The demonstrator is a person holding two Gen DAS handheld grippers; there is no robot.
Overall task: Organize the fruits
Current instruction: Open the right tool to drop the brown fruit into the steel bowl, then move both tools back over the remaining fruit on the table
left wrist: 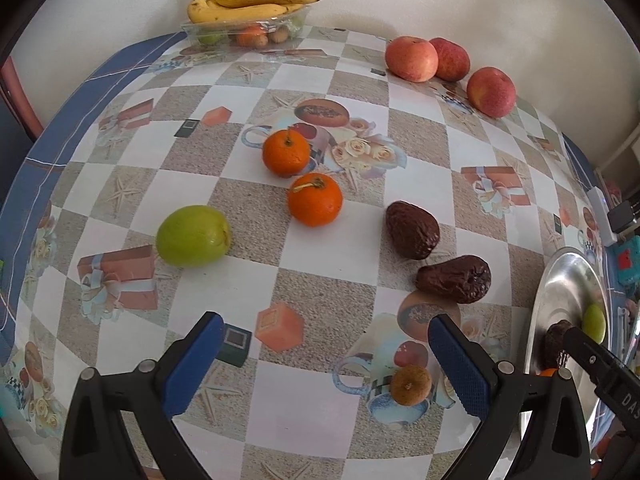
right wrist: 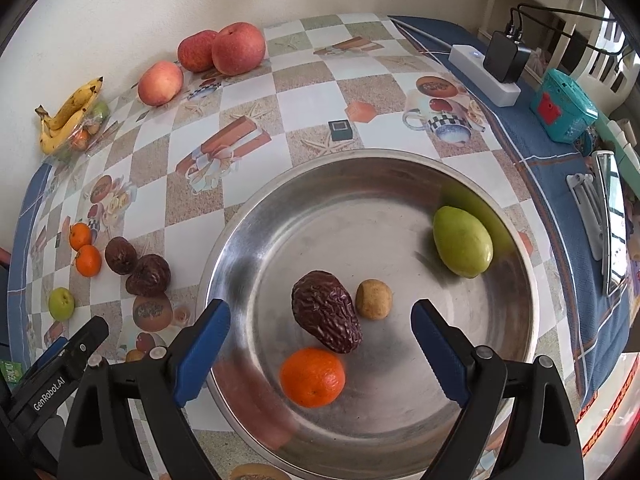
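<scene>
My left gripper (left wrist: 326, 324) hangs open over the patterned tablecloth, nothing between its fingers; a small brown fruit (left wrist: 411, 385) lies just inside its right finger. Ahead lie two oranges (left wrist: 315, 200), a green apple (left wrist: 193, 236) and two dark wrinkled avocados (left wrist: 412, 230). My right gripper (right wrist: 320, 310) stands open above the metal bowl (right wrist: 400, 172). In the bowl are a dark avocado (right wrist: 326, 312), an orange (right wrist: 312, 376), a small brown fruit (right wrist: 374, 299) and a green pear-shaped fruit (right wrist: 462, 240).
Three red apples (left wrist: 411, 58) sit by the back wall. Bananas (left wrist: 248, 0) rest on a clear plastic tray of fruit in the far corner. A power strip with a charger (right wrist: 486, 76) and a teal box (right wrist: 564, 108) stand right of the bowl.
</scene>
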